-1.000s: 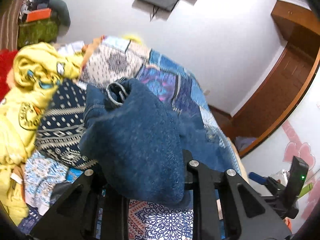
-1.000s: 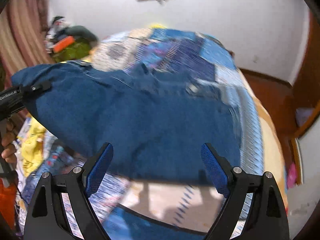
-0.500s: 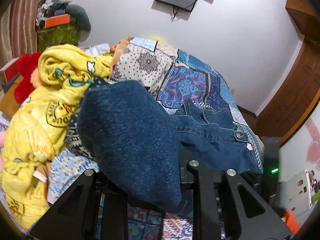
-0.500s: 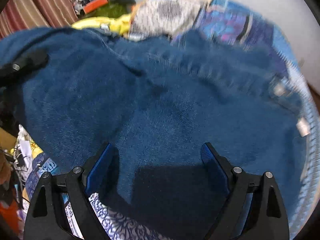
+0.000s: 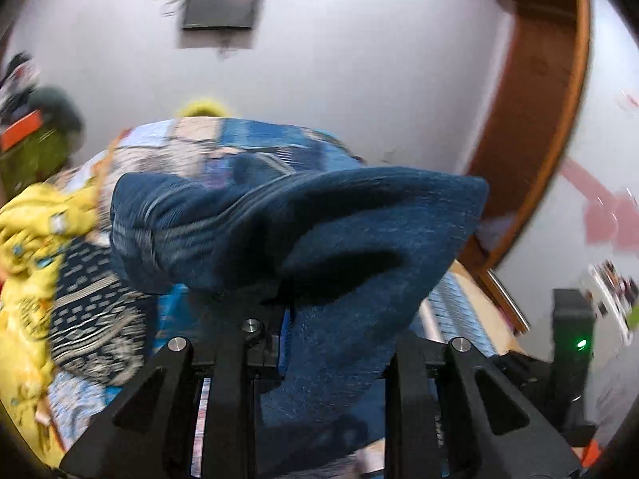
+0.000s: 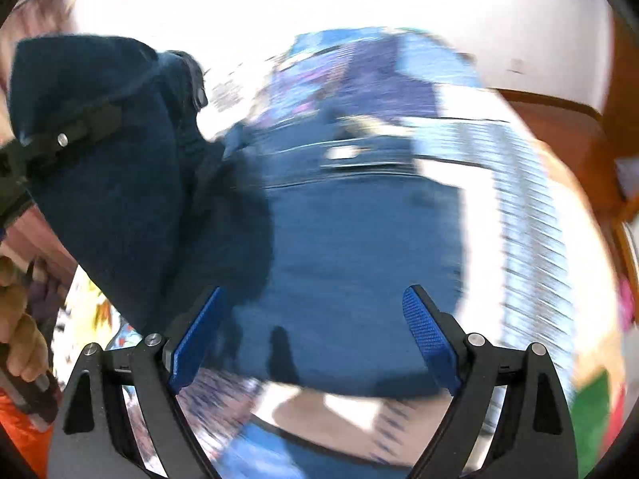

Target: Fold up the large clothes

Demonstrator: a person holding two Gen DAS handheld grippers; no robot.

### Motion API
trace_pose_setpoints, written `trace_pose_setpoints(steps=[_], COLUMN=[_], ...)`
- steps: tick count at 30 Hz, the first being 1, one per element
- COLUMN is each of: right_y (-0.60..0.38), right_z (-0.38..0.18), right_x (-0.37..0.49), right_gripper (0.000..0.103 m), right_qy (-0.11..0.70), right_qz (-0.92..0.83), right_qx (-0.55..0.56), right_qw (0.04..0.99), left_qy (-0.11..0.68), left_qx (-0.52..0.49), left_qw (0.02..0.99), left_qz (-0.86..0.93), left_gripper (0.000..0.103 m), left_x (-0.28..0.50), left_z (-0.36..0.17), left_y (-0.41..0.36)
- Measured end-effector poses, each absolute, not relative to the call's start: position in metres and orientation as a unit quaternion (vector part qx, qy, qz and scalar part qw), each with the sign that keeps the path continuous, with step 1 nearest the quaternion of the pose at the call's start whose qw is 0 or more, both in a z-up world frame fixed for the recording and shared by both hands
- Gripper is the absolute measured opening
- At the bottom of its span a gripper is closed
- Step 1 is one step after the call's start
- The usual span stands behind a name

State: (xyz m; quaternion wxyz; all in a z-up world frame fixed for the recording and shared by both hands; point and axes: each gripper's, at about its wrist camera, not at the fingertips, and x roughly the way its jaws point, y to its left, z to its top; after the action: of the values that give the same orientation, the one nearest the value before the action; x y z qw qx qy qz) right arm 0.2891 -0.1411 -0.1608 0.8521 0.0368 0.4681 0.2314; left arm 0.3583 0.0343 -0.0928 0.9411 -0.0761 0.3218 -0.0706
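A blue denim jacket with a dark fleece lining is half lifted off the bed. My left gripper is shut on a fold of it, and the cloth drapes over and between the fingers. In the right wrist view the raised part hangs at the left from the left gripper. The rest of the jacket lies flat on the bed. My right gripper hovers open above that flat part, with nothing between its blue pads.
A patchwork bedspread covers the bed. A yellow garment and a dark patterned cloth lie to the left. A wooden door frame stands at the right. A hand shows at the lower left.
The left gripper has swung sideways and rolled with the jacket, whose flap now spreads to the right. The right gripper has drawn back from the fleece, and more of the bed shows.
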Motion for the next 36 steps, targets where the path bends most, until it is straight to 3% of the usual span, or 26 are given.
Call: trace_pose_setpoints(steps=[5, 11, 18, 21, 22, 26, 33, 36], right_y=[-0.219, -0.268, -0.279, -0.268, -0.265, -0.25, -0.225, -0.209], right_z=[-0.156, -0.156, -0.144, -0.139, -0.136, -0.122, -0.108, -0.107], right_x=[0.264, 0.255, 0.247, 0.251, 0.25, 0.252, 0.271, 0.285], right_gripper=[0.089, 0.089, 0.089, 0.089, 0.089, 0.089, 0.09, 0.091], right_qy=[0.465, 0.466, 0.457, 0.449, 0.445, 0.415, 0.394, 0.393], right_qz=[0.143, 0.104, 0.103, 0.114, 0.118, 0.129, 0.144, 0.158], right_qx=[0.055, 0.09, 0.095, 0.089, 0.085, 0.06, 0.032, 0.005], right_qw=[0.872, 0.874, 0.878, 0.882, 0.884, 0.898, 0.907, 0.906], left_qy=[0.361, 0.497, 0.499, 0.502, 0.505, 0.507, 0.468, 0.431], left_qx=[-0.042, -0.017, 0.041, 0.054, 0.056, 0.04, 0.001, -0.013], left_qw=[0.919, 0.842, 0.838, 0.836, 0.835, 0.838, 0.866, 0.892], left_qz=[-0.151, -0.208, -0.216, -0.214, -0.211, -0.197, -0.174, -0.136], left_gripper=[0.022, 0.022, 0.024, 0.033, 0.044, 0.066, 0.086, 0.098], left_x=[0.374, 0.392, 0.371, 0.365, 0.362, 0.35, 0.344, 0.345], left_z=[-0.118, -0.184, -0.196, -0.191, -0.191, -0.176, -0.144, -0.127], left_y=[-0.038, -0.076, -0.081, -0.077, -0.08, -0.072, -0.031, -0.001])
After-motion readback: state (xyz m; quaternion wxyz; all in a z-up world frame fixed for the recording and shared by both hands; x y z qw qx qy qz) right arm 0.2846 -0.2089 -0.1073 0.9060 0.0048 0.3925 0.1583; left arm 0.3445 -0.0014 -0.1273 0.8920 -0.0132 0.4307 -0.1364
